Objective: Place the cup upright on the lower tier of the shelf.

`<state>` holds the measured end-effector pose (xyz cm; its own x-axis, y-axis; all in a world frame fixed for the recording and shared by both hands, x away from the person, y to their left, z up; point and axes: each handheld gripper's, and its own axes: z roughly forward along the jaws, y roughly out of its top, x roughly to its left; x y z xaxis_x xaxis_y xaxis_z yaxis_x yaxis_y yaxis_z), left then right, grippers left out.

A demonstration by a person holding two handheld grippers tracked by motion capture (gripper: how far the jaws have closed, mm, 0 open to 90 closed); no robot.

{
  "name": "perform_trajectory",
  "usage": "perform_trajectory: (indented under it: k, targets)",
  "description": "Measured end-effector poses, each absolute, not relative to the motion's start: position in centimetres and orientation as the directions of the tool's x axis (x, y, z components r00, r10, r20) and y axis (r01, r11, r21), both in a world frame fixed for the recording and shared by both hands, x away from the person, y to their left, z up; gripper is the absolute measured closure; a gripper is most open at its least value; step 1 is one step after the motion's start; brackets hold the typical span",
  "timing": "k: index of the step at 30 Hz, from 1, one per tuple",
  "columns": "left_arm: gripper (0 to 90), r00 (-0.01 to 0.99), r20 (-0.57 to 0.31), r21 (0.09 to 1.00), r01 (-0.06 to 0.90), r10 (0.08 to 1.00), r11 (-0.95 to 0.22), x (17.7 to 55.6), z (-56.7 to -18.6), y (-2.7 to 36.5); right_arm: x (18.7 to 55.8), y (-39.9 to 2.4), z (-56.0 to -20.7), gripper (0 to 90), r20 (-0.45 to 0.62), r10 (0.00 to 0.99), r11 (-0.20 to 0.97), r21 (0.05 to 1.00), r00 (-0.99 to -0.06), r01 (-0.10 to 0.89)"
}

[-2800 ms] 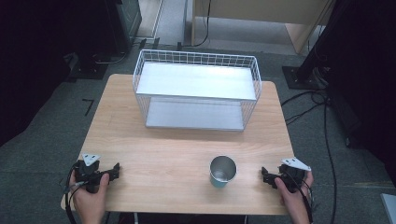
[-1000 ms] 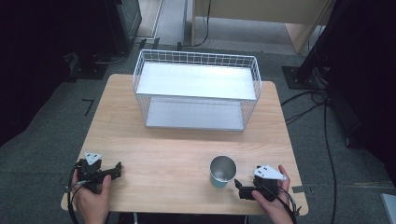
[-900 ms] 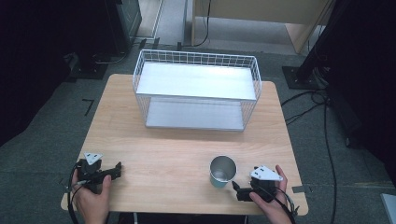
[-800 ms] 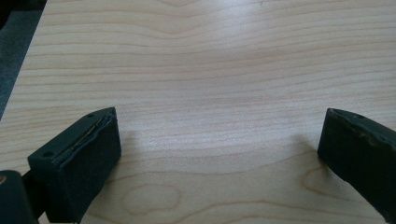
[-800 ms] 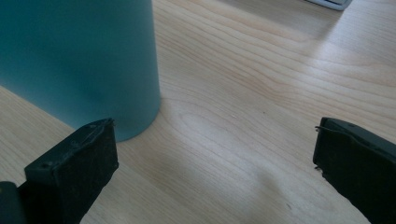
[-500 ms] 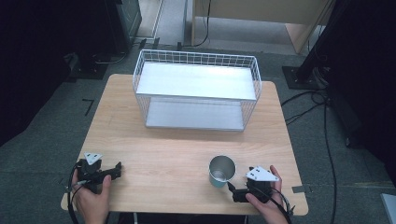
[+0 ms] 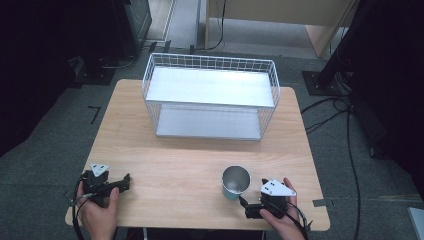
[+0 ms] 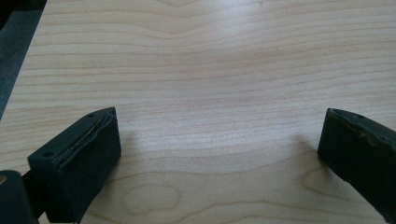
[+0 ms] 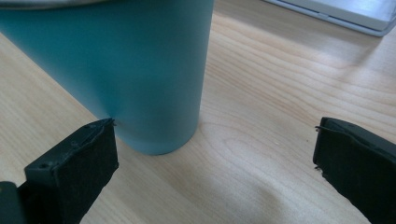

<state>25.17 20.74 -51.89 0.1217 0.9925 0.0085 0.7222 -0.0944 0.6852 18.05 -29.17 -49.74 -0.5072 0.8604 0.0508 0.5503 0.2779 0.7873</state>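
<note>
A teal cup (image 7: 235, 182) with a shiny metal inside stands upright near the table's front right. My right gripper (image 7: 245, 206) sits low on the table just in front of it, open, jaws pointing left toward the cup's base. In the right gripper view the cup (image 9: 126, 70) looms close, just beyond the left jaw, with bare wood between the jaws. My left gripper (image 7: 126, 181) rests at the front left corner, open, holding nothing; its own view has wood grain between the wide jaws.
A white wire basket (image 7: 210, 97) with two flat shelves stands at the back middle of the wooden table (image 7: 170, 160). Dark floor, cables and a stand base (image 7: 325, 80) surround the table. The table edge lies right behind both hands.
The right hand and gripper have slid left along the front edge, from the right corner up to the cup. The left gripper has stayed put.
</note>
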Motion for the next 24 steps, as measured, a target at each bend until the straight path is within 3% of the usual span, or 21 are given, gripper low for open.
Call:
perform_trajectory:
  k: [24]
  targets:
    - [0.0, 0.122, 0.008, 0.685, 0.722, 0.993, -0.094, 25.2, -51.9, 20.7, 18.5, -26.8, -48.7, 0.2, 0.083, 0.847, 0.228, 0.837, -0.526, 0.498]
